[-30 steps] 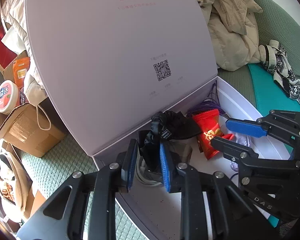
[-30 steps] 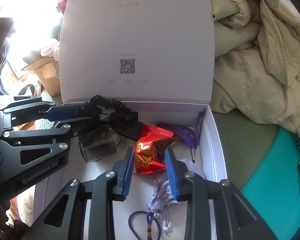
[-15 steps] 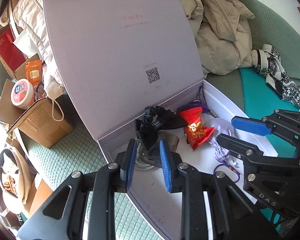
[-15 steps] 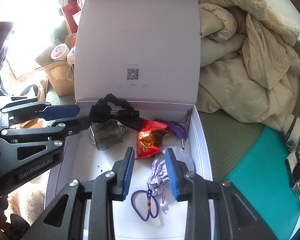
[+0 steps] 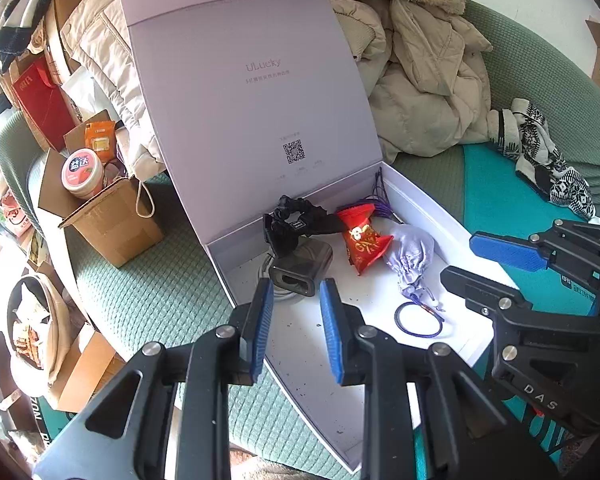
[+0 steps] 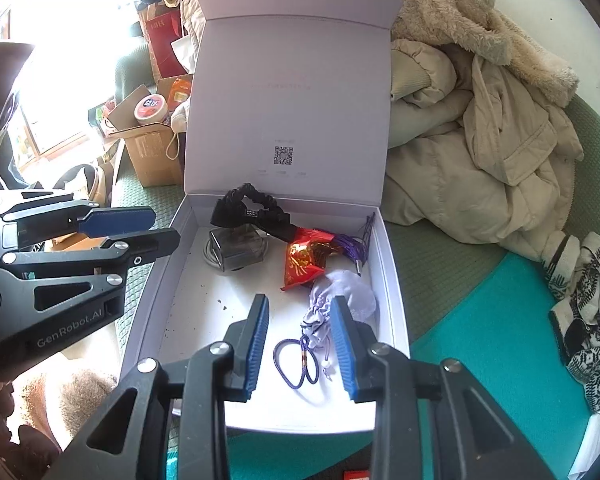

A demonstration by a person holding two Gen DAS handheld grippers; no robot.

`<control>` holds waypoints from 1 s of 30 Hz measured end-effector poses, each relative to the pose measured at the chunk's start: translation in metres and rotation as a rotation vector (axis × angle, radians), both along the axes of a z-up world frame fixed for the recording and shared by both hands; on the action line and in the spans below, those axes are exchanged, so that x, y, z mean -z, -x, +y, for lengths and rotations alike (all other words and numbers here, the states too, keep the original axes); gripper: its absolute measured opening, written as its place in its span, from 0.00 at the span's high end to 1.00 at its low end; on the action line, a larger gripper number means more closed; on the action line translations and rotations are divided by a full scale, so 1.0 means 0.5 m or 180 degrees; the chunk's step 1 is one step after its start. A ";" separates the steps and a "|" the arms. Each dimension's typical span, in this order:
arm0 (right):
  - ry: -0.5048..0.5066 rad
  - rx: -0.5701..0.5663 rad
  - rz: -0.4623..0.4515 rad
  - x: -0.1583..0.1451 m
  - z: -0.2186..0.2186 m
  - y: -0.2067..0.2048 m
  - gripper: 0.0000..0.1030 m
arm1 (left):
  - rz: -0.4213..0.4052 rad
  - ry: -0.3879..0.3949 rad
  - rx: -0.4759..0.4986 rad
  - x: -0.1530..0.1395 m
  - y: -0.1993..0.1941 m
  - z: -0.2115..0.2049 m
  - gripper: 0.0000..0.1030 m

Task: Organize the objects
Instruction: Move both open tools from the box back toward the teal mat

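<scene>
— Jaws first: how do they stand?
— Both pairs are parted and hold nothing; the left gripper (image 5: 296, 320) hangs over the near left edge of the white box (image 6: 394, 280), the right gripper (image 6: 300, 344) over its near end.
— Count what lies inside.
— Six things: far left, one black scrunchie (image 6: 248, 210) on one dark cube (image 6: 238, 248); right of them one red snack packet (image 6: 304, 264) and one purple tassel (image 6: 352, 246); nearer, one lilac pouch (image 6: 342, 304) and one purple cord loop (image 6: 296, 364) between the right jaws

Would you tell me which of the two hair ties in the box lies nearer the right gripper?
The thin purple hair tie, just beyond the right gripper; the black scrunchie sits at the far wall.
</scene>
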State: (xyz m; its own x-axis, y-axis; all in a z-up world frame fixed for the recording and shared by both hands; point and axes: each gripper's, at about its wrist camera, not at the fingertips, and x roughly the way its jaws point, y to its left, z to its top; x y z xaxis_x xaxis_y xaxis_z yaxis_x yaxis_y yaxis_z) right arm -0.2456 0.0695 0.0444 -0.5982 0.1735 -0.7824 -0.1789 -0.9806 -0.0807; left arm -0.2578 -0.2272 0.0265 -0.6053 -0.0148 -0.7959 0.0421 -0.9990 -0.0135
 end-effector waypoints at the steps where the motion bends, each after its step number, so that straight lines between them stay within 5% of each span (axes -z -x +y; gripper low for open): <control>1: -0.0004 0.0000 0.0010 -0.003 -0.002 -0.006 0.70 | 0.0010 0.0001 -0.0003 -0.004 -0.007 0.003 0.77; 12: -0.0039 -0.0009 0.0116 -0.039 -0.022 -0.065 0.60 | 0.0070 0.0030 -0.0092 -0.044 -0.075 0.028 0.69; 17: -0.0083 -0.0048 0.0189 -0.063 -0.029 -0.096 0.57 | 0.0141 0.0066 -0.0166 -0.069 -0.110 0.038 0.54; 30: -0.0141 -0.0258 0.0292 -0.097 -0.039 -0.174 0.57 | 0.0278 0.0048 -0.0414 -0.112 -0.204 0.074 0.48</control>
State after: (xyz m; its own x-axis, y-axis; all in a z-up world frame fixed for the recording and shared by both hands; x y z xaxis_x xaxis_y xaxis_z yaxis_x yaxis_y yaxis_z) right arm -0.1586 0.0498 0.0926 -0.6804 0.1550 -0.7162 -0.1079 -0.9879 -0.1112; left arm -0.1557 -0.1901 0.0827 -0.6644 -0.1093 -0.7393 0.1706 -0.9853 -0.0077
